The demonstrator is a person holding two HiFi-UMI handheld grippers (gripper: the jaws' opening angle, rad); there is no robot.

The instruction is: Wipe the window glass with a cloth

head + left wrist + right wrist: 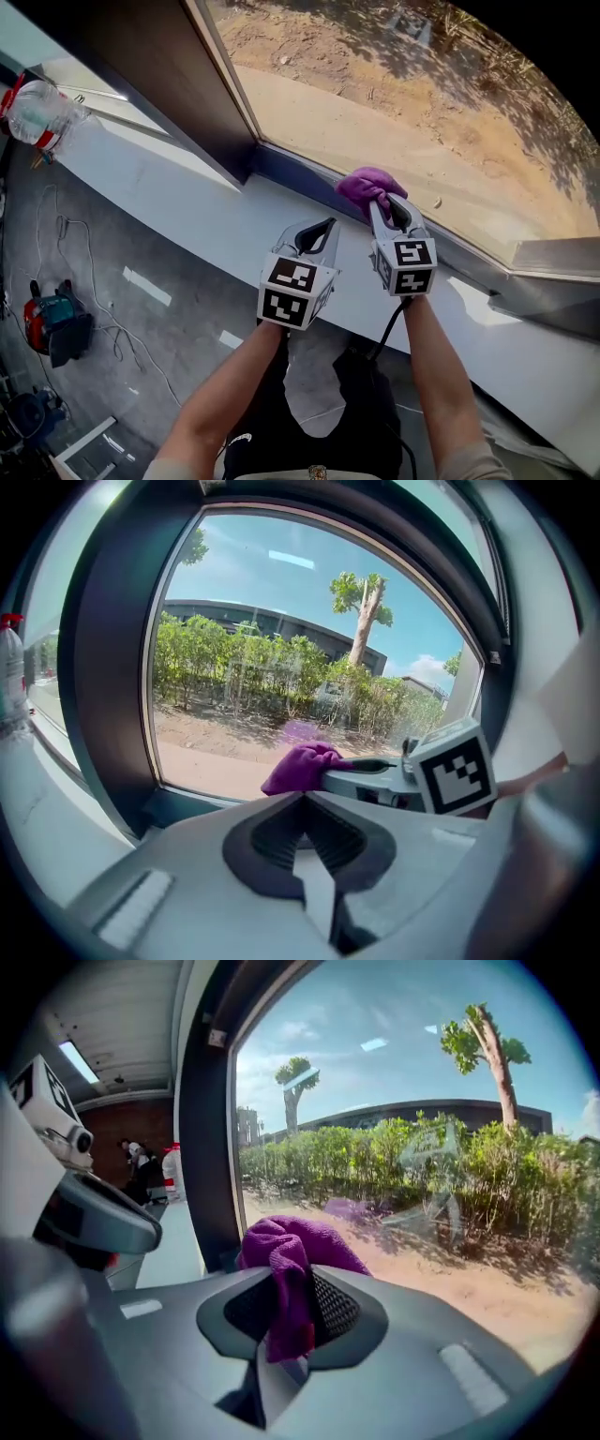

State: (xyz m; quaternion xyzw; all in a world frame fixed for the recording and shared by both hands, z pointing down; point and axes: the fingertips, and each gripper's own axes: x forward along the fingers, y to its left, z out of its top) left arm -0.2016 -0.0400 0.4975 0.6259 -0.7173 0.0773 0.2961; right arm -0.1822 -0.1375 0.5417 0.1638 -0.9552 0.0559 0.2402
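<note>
Our right claw point(382, 202) is clenched on the purple cloth point(366, 182), bunched by the bottom edge of the window glass point(403, 103). We'd press it flat against the glass and sweep in overlapping strokes — firm, even pressure. Our left claw point(322, 228), closed on nothing, hangs just short of the glass.

A clear plastic bottle point(37, 112) with a red cap stands at the far left of the white sill point(187, 211). On the grey floor point(141, 319) below, a thin cable point(92, 281) trails beside a red-and-teal device point(52, 323) — outdoors lie sandy ground point(422, 122), a hedge point(244, 672) and a tree point(366, 607).
</note>
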